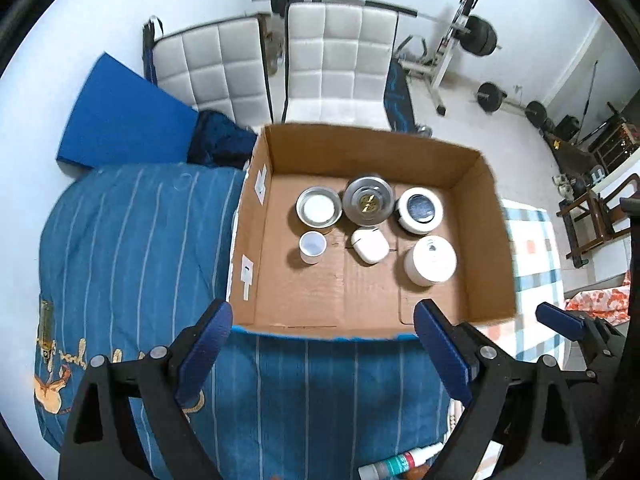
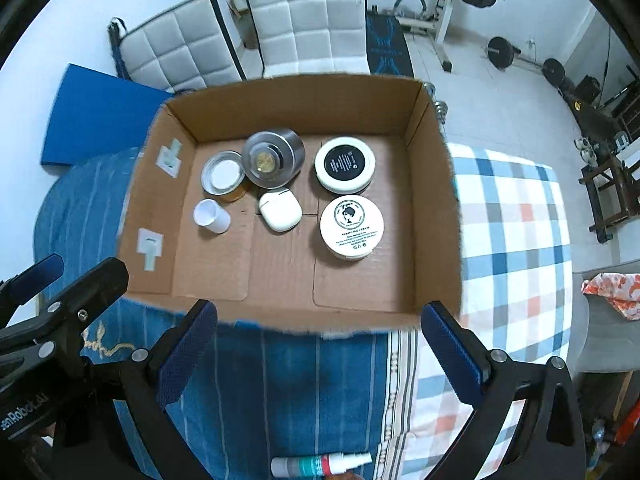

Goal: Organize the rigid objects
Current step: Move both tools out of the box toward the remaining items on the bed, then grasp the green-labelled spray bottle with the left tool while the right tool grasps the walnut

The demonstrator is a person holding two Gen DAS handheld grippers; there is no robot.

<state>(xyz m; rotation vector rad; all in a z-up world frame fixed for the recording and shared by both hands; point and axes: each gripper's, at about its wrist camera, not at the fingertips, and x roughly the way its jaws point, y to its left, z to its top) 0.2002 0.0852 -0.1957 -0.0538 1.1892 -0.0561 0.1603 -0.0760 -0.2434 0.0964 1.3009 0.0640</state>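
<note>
An open cardboard box (image 1: 360, 148) (image 2: 288, 104) sits on a bed. It holds a silver tin (image 1: 319, 210) (image 2: 222, 176), a round metal container (image 1: 369, 200) (image 2: 272, 158), a black-lidded white jar (image 1: 420, 210) (image 2: 345, 164), a small white cup (image 1: 312, 246) (image 2: 211, 216), a white earbud case (image 1: 370, 245) (image 2: 280, 211) and a white cream jar (image 1: 430, 266) (image 2: 351, 226). My left gripper (image 1: 322, 316) hangs open and empty above the box's near edge. My right gripper (image 2: 320, 310) is beside it, also open and empty.
A white and teal spray bottle (image 1: 400, 462) (image 2: 320, 465) lies on the blue striped blanket (image 1: 140, 240) below the grippers. A checked cover (image 2: 516, 240) spreads to the right. Two padded white chairs (image 1: 340, 60) and weight equipment (image 1: 476, 36) stand behind the box.
</note>
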